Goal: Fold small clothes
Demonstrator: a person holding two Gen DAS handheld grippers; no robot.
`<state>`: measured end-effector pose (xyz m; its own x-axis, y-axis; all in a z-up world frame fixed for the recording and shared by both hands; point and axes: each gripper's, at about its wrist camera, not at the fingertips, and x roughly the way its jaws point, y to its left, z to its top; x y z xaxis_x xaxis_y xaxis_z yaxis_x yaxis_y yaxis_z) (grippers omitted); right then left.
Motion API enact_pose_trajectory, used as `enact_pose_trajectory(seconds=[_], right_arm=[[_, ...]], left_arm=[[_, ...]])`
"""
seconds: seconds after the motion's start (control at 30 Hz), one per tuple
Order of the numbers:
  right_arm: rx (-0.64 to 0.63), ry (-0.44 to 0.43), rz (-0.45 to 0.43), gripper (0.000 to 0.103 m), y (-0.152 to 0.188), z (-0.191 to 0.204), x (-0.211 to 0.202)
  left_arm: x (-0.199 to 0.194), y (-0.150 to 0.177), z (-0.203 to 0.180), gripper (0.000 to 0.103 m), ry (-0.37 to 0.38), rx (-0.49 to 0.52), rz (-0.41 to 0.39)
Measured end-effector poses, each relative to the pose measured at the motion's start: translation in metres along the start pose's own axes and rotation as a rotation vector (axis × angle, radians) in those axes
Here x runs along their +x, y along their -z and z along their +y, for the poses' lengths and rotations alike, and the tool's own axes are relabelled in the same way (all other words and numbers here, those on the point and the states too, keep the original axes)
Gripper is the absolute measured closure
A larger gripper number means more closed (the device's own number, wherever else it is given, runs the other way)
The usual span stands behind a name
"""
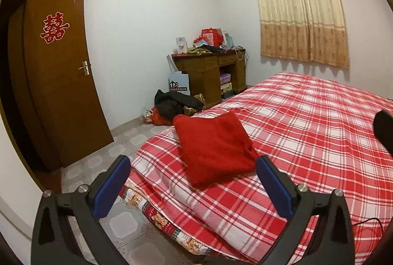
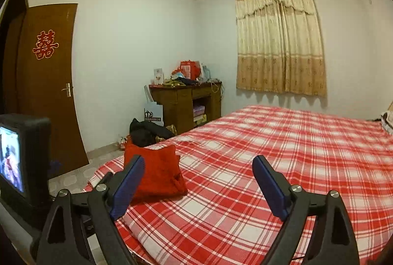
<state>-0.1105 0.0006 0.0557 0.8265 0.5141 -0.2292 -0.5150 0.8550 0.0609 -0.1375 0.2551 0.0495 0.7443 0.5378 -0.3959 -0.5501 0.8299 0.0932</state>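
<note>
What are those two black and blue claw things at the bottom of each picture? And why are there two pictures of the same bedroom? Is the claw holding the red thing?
Those claws are grippers, tongs that a person holds, one in each hand. Each has a little camera looking out along its two fingers, so you get two pictures of one room. One picture is from the left gripper, the other from the right gripper. Both are wide open and hold nothing. The red thing is a folded red garment, lying by itself near the corner of the bed with its red checked sheet. The black box with a small screen at the left edge of the right picture seems to be part of the other gripper.
</note>
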Motion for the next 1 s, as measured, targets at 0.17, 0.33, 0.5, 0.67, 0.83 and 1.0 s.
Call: enact_pose_trajectory(seconds=[0.17, 0.33, 0.5, 0.67, 0.83, 1.0], right_arm=[[0.048, 0.006, 0.037, 0.013, 0.005, -0.010, 0.009], [0.041, 0.009, 0.048, 0.013, 0.011, -0.012, 0.009], [0.040, -0.001, 0.063, 0.013, 0.014, -0.011, 0.011], [0.047, 0.001, 0.062, 0.013, 0.015, -0.013, 0.011], [0.051, 0.001, 0.065, 0.013, 0.015, -0.014, 0.010], [0.056, -0.005, 0.070, 0.013, 0.016, -0.013, 0.011]], left_arm=[[0.003, 0.003, -0.002, 0.000, 0.054, -0.011, 0.043], [0.006, 0.005, -0.001, 0.000, 0.040, -0.017, 0.065], [0.006, 0.006, -0.002, 0.000, 0.048, -0.014, 0.073], [0.008, 0.005, -0.002, 0.000, 0.051, -0.007, 0.078], [0.009, 0.006, -0.001, 0.000, 0.052, -0.017, 0.087], [0.009, 0.006, -0.001, 0.000, 0.050, -0.013, 0.085]])
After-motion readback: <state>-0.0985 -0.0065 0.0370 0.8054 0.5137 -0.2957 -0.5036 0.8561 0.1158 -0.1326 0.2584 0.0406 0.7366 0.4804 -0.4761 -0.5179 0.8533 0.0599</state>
